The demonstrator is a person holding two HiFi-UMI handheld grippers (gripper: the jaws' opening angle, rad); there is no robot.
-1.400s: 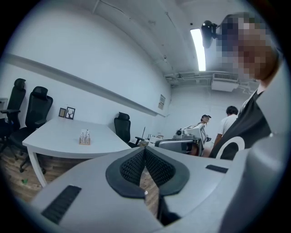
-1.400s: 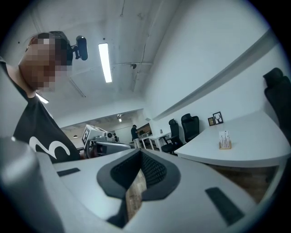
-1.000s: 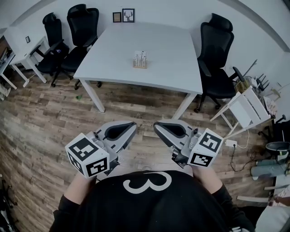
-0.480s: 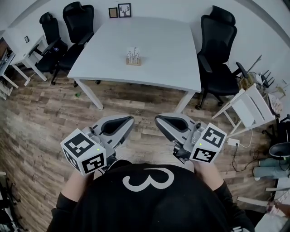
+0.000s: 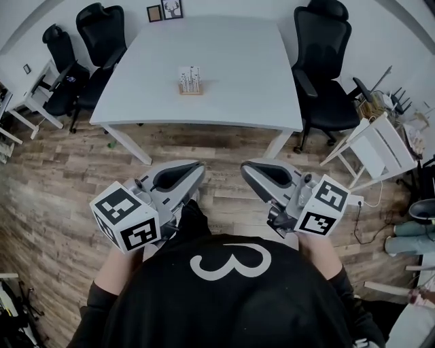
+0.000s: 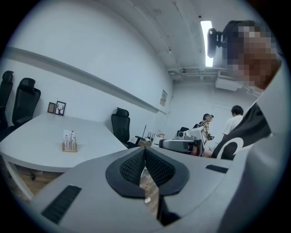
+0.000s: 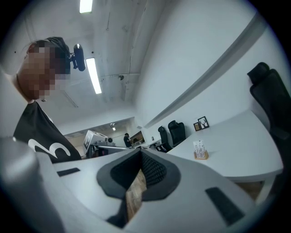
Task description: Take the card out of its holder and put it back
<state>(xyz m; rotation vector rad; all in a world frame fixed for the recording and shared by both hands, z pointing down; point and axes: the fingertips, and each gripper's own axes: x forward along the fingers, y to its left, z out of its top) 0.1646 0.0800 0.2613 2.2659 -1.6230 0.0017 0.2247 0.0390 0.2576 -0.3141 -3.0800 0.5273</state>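
Head view: the square white worktop [image 5: 238, 75] stands on a wood-plank floor [image 5: 61, 177]. The small light-wood card holder [image 5: 191, 89] sits near the worktop's middle, a little toward its left edge. The white card with dark print [image 5: 189, 73] stands upright in it. Whether more than one card is in the holder cannot be told. Two small black-framed pictures [image 5: 165, 10] stand at the worktop's far edge, against the wall. Black office chairs [image 5: 319, 61] stand by the far left and far right corners.

The grey left gripper [image 5: 198, 167] and grey right gripper [image 5: 245, 166] are held side by side, low over the floor. Both are short of the worktop's near edge and well apart from the card holder. Each carries a black-and-white marker cube [image 5: 126, 219] at its rear. The person's black shirt with a white "3" [image 5: 228, 262] fills the lower frame.

Left gripper view: the black ribbed fingers [image 6: 132, 167] of the left gripper [image 6: 144, 150] are together, tips touching, with nothing held. Only floor shows through the gap behind the tips. The card holder [image 6: 69, 141] stands on the worktop off to the left.

Right gripper view: the right gripper [image 7: 140, 154] has its fingers [image 7: 154, 170] together at the tips, with nothing held. The card holder [image 7: 199, 150] is visible to the right on the worktop.
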